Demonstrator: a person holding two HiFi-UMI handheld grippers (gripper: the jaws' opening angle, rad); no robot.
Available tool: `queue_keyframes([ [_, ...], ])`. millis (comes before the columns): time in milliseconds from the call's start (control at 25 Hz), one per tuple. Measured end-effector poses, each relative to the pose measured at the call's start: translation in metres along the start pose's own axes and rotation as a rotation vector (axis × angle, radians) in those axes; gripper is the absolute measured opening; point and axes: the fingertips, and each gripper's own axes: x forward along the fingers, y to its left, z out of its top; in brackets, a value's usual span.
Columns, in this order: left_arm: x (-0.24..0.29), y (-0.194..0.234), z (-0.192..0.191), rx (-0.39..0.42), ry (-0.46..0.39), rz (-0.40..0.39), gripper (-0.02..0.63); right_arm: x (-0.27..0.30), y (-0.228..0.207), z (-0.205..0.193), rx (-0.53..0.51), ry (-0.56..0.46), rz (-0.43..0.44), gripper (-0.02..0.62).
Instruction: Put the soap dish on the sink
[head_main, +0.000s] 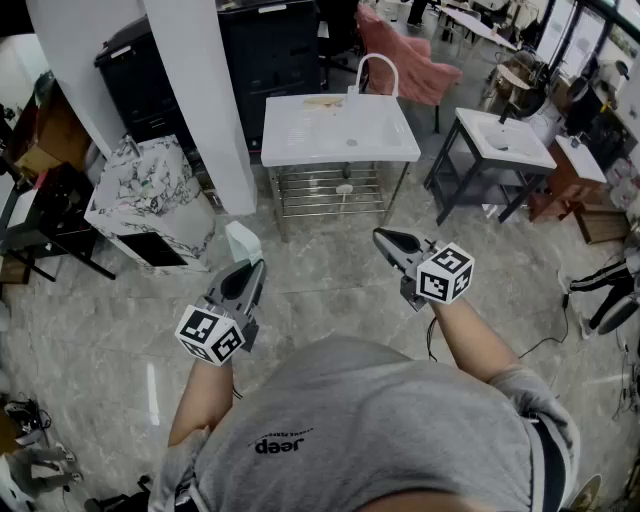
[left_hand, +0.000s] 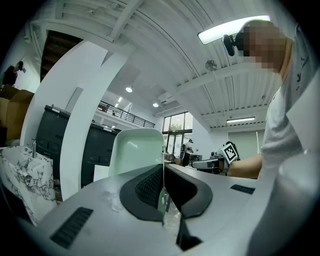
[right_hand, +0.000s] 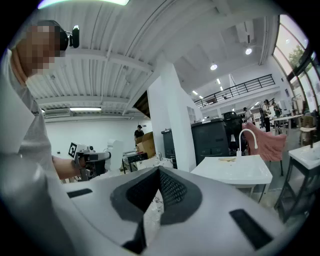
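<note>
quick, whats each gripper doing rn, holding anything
left gripper: closed on the edge of the soap dish
right gripper: closed, nothing between its jaws

Grey T-shirt (head_main: 370, 420); left gripper (head_main: 255, 267) and right gripper (head_main: 379, 234) grey.

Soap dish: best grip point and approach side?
Grip the thin rim of the soap dish, coming in edge-on, as the left claw does: jaws shut on one rim, dish upright beyond them. A shallow tray offers little else narrow enough, I'd judge.
</note>
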Motion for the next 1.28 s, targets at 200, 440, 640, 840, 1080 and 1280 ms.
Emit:
queue_keyframes([
  [200, 0.003, -0.001, -0.001, 0.002, -0.001, -0.002, 0.017, 0.0, -0.002, 0.0, -0.002, -0.003, 0.005, 0.051],
  [440, 0.013, -0.008, 0.0, 0.01, 0.003, -0.003, 0.017, -0.006, -0.01, 0.002, 0.01, -0.004, 0.012, 0.051],
  [640, 0.024, -0.015, -0.001, 0.013, 0.004, -0.003, 0.017, -0.014, -0.021, 0.002, 0.032, -0.006, 0.009, 0.052],
  [840, 0.041, -0.034, -0.001, 0.024, 0.0, 0.003, 0.017, -0.034, -0.033, 0.002, 0.024, -0.013, 0.028, 0.054],
  [1080, 0.06, -0.063, -0.006, 0.027, -0.005, 0.022, 0.017, -0.065, -0.051, 0.0, 0.019, -0.016, 0.052, 0.054],
  [1280, 0.076, -0.082, -0.013, 0.022, 0.0, 0.035, 0.017, -0.084, -0.069, -0.006, 0.029, -0.017, 0.069, 0.053],
])
